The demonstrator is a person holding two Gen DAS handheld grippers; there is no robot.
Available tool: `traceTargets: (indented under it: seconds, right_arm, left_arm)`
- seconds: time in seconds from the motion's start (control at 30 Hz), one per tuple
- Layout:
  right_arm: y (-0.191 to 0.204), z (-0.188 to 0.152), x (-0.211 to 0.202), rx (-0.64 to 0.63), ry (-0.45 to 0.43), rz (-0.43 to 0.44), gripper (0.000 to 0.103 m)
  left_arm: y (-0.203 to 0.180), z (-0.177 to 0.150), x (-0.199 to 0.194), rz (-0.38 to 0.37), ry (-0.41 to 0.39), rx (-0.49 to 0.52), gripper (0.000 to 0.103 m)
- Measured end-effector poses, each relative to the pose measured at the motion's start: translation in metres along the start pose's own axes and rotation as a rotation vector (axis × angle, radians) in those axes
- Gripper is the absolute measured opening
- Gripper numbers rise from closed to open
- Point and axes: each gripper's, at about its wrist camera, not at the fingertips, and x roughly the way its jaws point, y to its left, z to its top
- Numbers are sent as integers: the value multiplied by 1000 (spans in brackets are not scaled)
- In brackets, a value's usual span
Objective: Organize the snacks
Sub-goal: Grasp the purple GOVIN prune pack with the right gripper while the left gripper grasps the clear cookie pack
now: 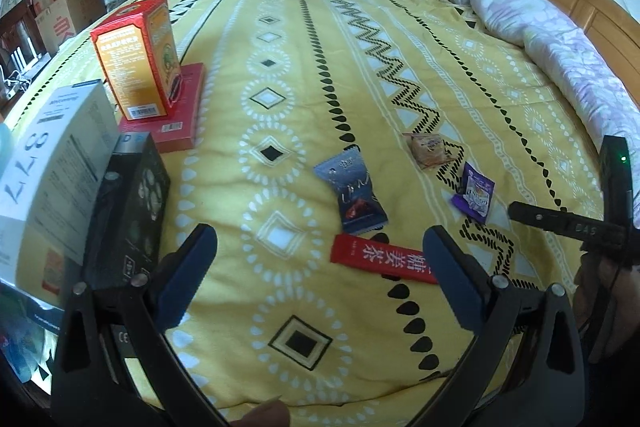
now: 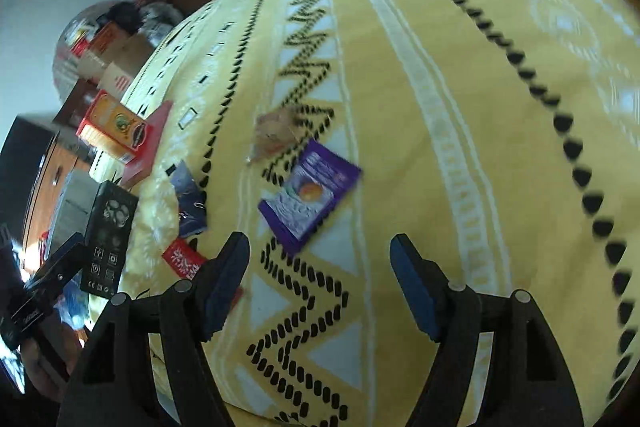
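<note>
1. Left gripper: jaws wide apart, nothing between the pads, poised above the yellow patterned bedspread.
2. Right gripper: jaws apart, empty; the right wrist view is blurred.
3. Red stick sachet: flat on the bedspread, just beyond the left gripper's right finger, which covers its right end.
4. Dark blue wrapped snack: just beyond the sachet, slightly left.
5. Purple snack packet: lies just beyond the right gripper's open jaws; it is to the right of the blue snack.
6. Tan wrapped snack: farther off, between the blue and purple ones.
7. Black box: upright at near left, beside a white box.
8. Orange-red carton: stands on a flat red box, far left.
9. Rolled pale quilt: far right.
</note>
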Motion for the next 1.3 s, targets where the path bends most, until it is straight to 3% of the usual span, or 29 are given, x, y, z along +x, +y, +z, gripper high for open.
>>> traceTargets:
  seconds: [0.27, 0.33, 0.4, 0.47, 0.53, 0.63, 0.7, 0.73, 0.8, 1.07, 1.23, 1.3]
  right_arm:
    - [30, 19, 61, -34, 8, -56, 74]
    - [38, 21, 68, -104, 8, -91, 68]
    - [46, 20, 71, -209, 9, -131, 49]
    - [41, 15, 65, -244, 11, -129, 39]
    - [33, 9, 48, -269, -2, -142, 38]
    - [20, -1, 25, -279, -20, -150, 41]
    - [18, -5, 8, -284, -63, -215, 72]
    - [19, -5, -3, -283, -96, -195, 74]
    - [21, -3, -13, -280, -112, -153, 75]
    - [11, -4, -17, -126, -142, -166, 75]
    - [-6, -19, -7, 7, -131, -165, 75]
    - [-3, -19, 1, 7, -126, -164, 75]
  left_arm:
    - [9, 1, -6, 27, -5, -10, 103]
    - [14, 0, -7, 36, -5, -17, 103]
    - [18, -1, -5, 43, -1, -22, 103]
    - [19, -2, -4, 41, 5, -29, 103]
    - [20, -3, -1, 38, 14, -34, 103]
    - [19, -4, 3, 34, 22, -46, 103]
    - [18, -4, 3, 36, 17, -44, 103]
    - [17, -3, 3, 33, 19, -43, 103]
    - [16, -3, 3, 31, 21, -39, 103]
    - [-18, 29, 37, -80, 66, 50, 103]
    - [-31, 45, 63, -90, 98, 18, 103]
    - [-36, 47, 67, -96, 101, 11, 103]
